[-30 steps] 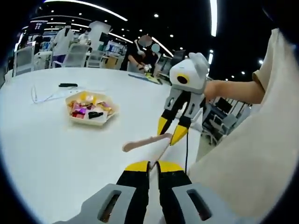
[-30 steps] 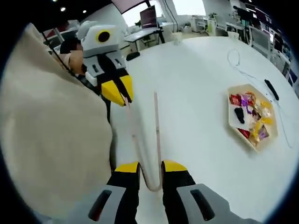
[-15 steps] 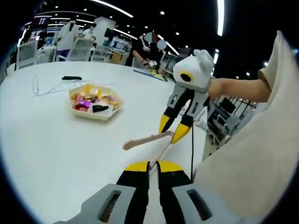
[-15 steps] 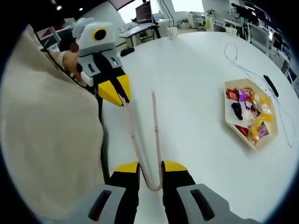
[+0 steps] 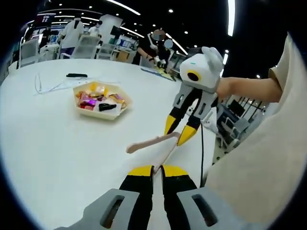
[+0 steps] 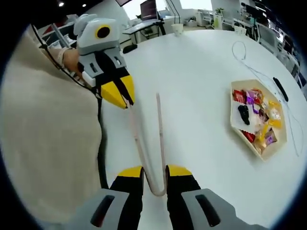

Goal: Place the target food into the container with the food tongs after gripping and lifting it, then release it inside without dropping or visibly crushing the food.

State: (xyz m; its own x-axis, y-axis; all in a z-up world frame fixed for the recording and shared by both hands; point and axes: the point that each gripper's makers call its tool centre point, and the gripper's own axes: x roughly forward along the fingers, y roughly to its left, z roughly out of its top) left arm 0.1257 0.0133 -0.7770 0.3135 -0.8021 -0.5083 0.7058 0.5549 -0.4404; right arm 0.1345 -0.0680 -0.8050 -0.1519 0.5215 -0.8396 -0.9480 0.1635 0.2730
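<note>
Pale pink food tongs are held above the white table by both grippers. My right gripper is shut on the tongs' bent end. My left gripper is shut on the tip of one arm. The other arm's tip hangs free. In the left gripper view the right gripper comes in from the right. The left gripper shows at upper left in the right gripper view. A cream hexagonal tray of wrapped sweets lies further out on the table, apart from the tongs.
A white cable and a black object lie beyond the tray. A person's beige shirt is close beside the grippers at the table's edge. Chairs and people stand in the background.
Both grippers keep the same hold on the tongs. The views have shifted a little, and the tray sits slightly nearer in the left gripper view.
</note>
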